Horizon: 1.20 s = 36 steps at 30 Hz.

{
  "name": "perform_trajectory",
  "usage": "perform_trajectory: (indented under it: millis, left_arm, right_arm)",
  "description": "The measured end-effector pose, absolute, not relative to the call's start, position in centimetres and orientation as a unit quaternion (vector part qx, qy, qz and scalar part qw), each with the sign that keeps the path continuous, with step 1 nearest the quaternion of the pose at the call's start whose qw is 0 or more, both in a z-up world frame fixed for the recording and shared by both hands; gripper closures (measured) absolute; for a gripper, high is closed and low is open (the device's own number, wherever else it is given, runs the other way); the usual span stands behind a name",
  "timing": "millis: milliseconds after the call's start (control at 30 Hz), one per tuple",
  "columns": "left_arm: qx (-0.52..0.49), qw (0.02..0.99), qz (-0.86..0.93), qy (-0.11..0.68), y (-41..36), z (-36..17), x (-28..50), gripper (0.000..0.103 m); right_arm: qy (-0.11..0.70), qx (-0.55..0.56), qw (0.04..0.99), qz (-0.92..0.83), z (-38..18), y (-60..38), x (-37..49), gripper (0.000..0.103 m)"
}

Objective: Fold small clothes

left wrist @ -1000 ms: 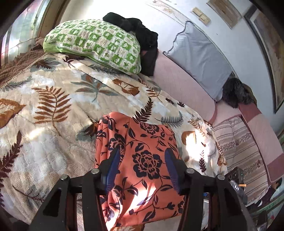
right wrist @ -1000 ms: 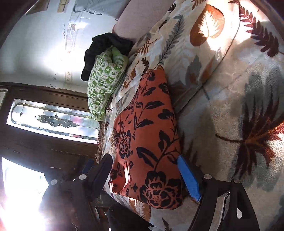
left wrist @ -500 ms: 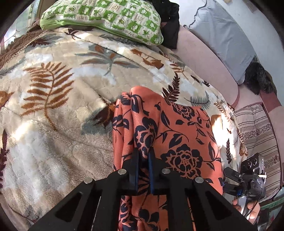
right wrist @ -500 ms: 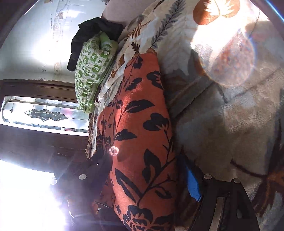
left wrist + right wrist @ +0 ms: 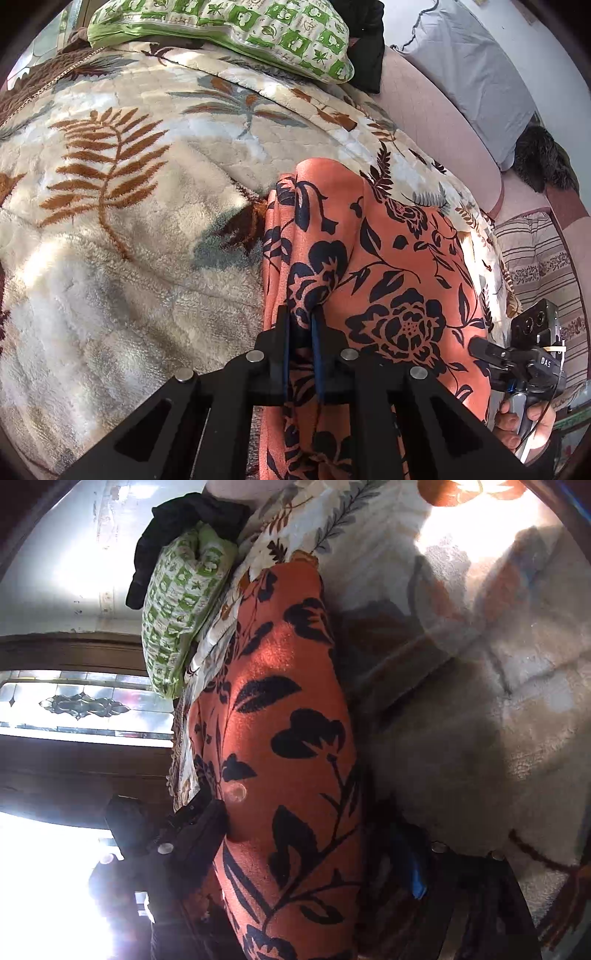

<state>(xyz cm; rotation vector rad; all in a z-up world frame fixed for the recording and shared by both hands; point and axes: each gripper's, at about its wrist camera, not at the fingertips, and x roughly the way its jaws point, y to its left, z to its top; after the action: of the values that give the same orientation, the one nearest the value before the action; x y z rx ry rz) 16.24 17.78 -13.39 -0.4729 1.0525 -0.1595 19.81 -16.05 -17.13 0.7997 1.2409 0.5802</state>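
Observation:
An orange garment [image 5: 388,266] with black flowers lies folded in a long strip on a leaf-patterned blanket [image 5: 129,258]. My left gripper [image 5: 301,321] pinches a raised fold at the strip's left edge between its blue pads; the jaws are easing open slightly, with the cloth still pressed between them. In the right wrist view the same garment [image 5: 288,701] runs between the fingers of my right gripper [image 5: 306,823]. Its jaws are wide and closing slowly, and the blue pad [image 5: 417,867] stands clear of the cloth. A hand holds that right gripper [image 5: 517,362] at the garment's right edge.
A green-and-white pillow [image 5: 240,29] and black clothing [image 5: 365,48] lie at the far end of the blanket. A grey pillow [image 5: 469,74] and a dark furry item [image 5: 543,158] rest against the pink backrest [image 5: 436,122]. A patterned glass window [image 5: 74,705] gives strong glare.
My left gripper came down onto the garment and went from wide open to pinching a fold. My right gripper moved closer, the cloth now filling the space between its fingers.

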Motion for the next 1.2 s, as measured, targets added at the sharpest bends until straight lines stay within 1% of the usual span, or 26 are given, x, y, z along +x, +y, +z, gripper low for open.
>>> perform_trajectory:
  millis: [33, 100, 167, 267, 300, 333, 433, 500, 567, 600, 633, 667, 700, 767, 867, 933, 1000, 1033, 1067, 1100, 1133, 1167, 1200]
  left_arm:
    - [-0.219, 0.836, -0.076, 0.497, 17.7, -13.4, 16.3, 0.09]
    - [-0.214, 0.839, -0.076, 0.495, 17.6, -13.6, 16.3, 0.09]
    - [-0.204, 0.843, -0.076, 0.492, 17.4, -13.7, 16.2, 0.089]
    - [-0.21, 0.84, -0.071, 0.495, 17.5, -13.3, 16.2, 0.088]
    - [-0.205, 0.843, -0.063, 0.494, 17.4, -12.5, 15.9, 0.082]
    - [-0.199, 0.85, -0.056, 0.484, 17.2, -11.4, 15.4, 0.078]
    - [-0.191, 0.876, -0.09, 0.434, 15.7, -7.2, 12.7, 0.077]
    - [-0.176, 0.884, -0.109, 0.418, 14.2, -6.3, 10.9, 0.072]
    - [-0.146, 0.874, -0.083, 0.455, 13.0, -8.8, 10.8, 0.072]
    - [-0.15, 0.859, -0.064, 0.486, 13.2, -11.2, 11.1, 0.078]
    - [-0.154, 0.856, -0.049, 0.492, 13.8, -12.8, 11.1, 0.099]
    - [-0.15, 0.865, -0.036, 0.477, 14.3, -12.9, 10.8, 0.098]
    - [-0.159, 0.864, -0.039, 0.477, 14.6, -12.6, 10.8, 0.098]
    - [-0.157, 0.864, -0.036, 0.477, 15.0, -12.3, 10.8, 0.098]
    - [-0.175, 0.864, -0.046, 0.471, 15.6, -12.9, 10.7, 0.098]
    - [-0.187, 0.864, -0.047, 0.465, 15.8, -12.8, 10.5, 0.098]
    - [-0.19, 0.867, -0.037, 0.46, 15.7, -11.6, 9.7, 0.098]
    - [-0.187, 0.871, -0.03, 0.453, 15.4, -10.5, 9.0, 0.084]
    - [-0.186, 0.879, -0.025, 0.439, 15.1, -9.2, 8.2, 0.071]
    - [-0.19, 0.891, -0.024, 0.412, 14.5, -7.9, 7.1, 0.047]
    - [-0.188, 0.904, -0.026, 0.383, 13.6, -6.8, 5.9, 0.038]
    - [-0.163, 0.915, -0.028, 0.369, 12.4, -6.2, 5.0, 0.038]
    - [-0.121, 0.921, -0.018, 0.371, 10.8, -6.2, 4.7, 0.038]
  right_arm:
    - [0.556, 0.345, 0.708, 0.266, -16.8, -15.8, 19.7, 0.047]
    - [0.562, 0.337, 0.711, 0.256, -16.9, -15.6, 19.7, 0.055]
    - [0.571, 0.332, 0.709, 0.248, -17.7, -15.5, 19.7, 0.058]
    - [0.568, 0.345, 0.706, 0.247, -17.9, -15.8, 19.6, 0.058]
    - [0.569, 0.342, 0.707, 0.245, -17.9, -15.8, 19.7, 0.058]
    - [0.57, 0.341, 0.706, 0.245, -17.9, -15.8, 19.6, 0.058]
    - [0.572, 0.351, 0.699, 0.246, -18.3, -16.2, 19.7, 0.058]
    - [0.572, 0.351, 0.7, 0.246, -18.2, -16.0, 19.8, 0.057]
    - [0.571, 0.353, 0.701, 0.242, -18.1, -15.6, 19.9, 0.053]
    - [0.57, 0.358, 0.699, 0.244, -18.2, -15.6, 20.0, 0.05]
    - [0.568, 0.361, 0.698, 0.246, -18.0, -15.5, 19.9, 0.047]
    - [0.567, 0.364, 0.696, 0.248, -17.9, -15.5, 19.8, 0.041]
    - [0.57, 0.368, 0.691, 0.248, -17.7, -15.5, 19.7, 0.038]
    - [0.566, 0.371, 0.693, 0.248, -16.7, -16.0, 18.7, 0.025]
    - [0.547, 0.373, 0.707, 0.25, -15.4, -17.3, 16.0, 0.024]
    - [0.548, 0.391, 0.692, 0.261, -16.2, -17.4, 14.4, 0.024]
    - [0.558, 0.351, 0.704, 0.265, -16.5, -16.2, 13.9, 0.052]
    - [0.566, 0.335, 0.71, 0.252, -16.8, -15.8, 13.8, 0.063]
    - [0.567, 0.342, 0.709, 0.244, -17.1, -15.8, 13.9, 0.065]
    - [0.568, 0.345, 0.708, 0.238, -17.3, -15.8, 14.0, 0.066]
    - [0.569, 0.34, 0.711, 0.235, -17.4, -15.7, 14.0, 0.067]
    - [0.569, 0.335, 0.714, 0.235, -17.4, -15.5, 14.0, 0.067]
    - [0.568, 0.331, 0.715, 0.236, -17.4, -15.5, 14.0, 0.068]
